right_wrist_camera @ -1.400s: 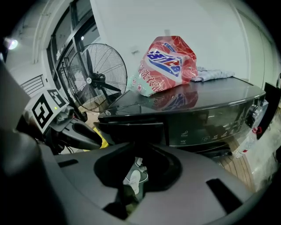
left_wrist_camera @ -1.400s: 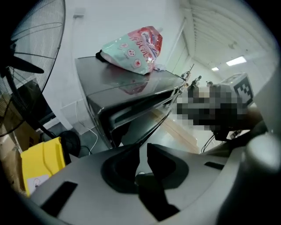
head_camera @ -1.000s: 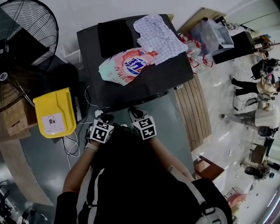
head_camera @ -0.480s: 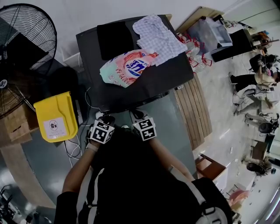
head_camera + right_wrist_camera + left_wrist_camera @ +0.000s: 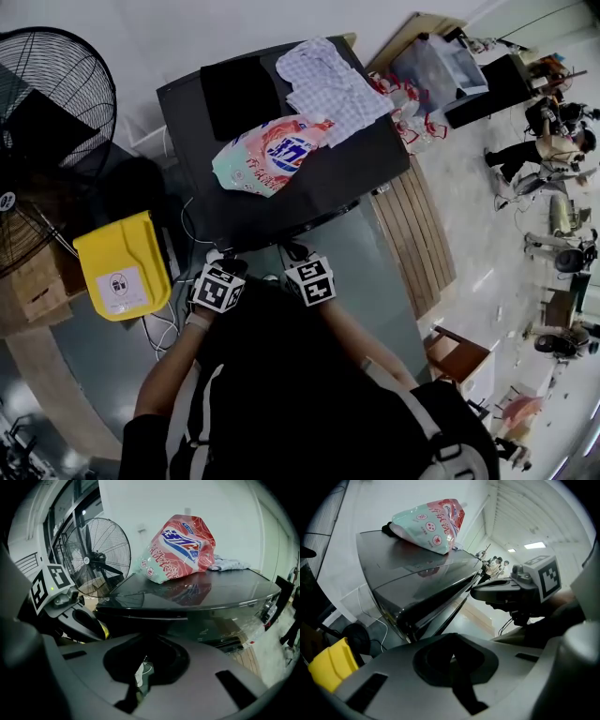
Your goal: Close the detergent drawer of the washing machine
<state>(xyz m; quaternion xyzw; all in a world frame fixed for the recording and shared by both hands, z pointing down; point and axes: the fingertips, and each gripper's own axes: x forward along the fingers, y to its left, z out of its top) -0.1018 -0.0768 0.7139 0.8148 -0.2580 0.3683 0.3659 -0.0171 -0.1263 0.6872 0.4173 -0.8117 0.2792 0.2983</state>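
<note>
Washing machine, dark top, stands upper centre in the head view. The detergent drawer belongs to its front face. From above the lid's edge hides that face, and in neither gripper view can I tell the drawer from the dark front panel.

Left claw and right claw sit side by side, near each other, just before the machine's front edge. Both are pinched fully together and hold nothing.

On the lid, three things:
- one detergent bag, pink and mint, lying on its side towards the front left;
- one checked cloth, rumpled, at the back right and touching the bag;
- one black folded cloth at the back left.

Around the machine:
- one large floor fan, far left;
- one yellow bin, left of the claws;
- white cables loose on the floor between bin and person;
- one slatted wooden board along the machine's right side;
- one clear plastic box beyond it.

A few people stand well apart, far right.
</note>
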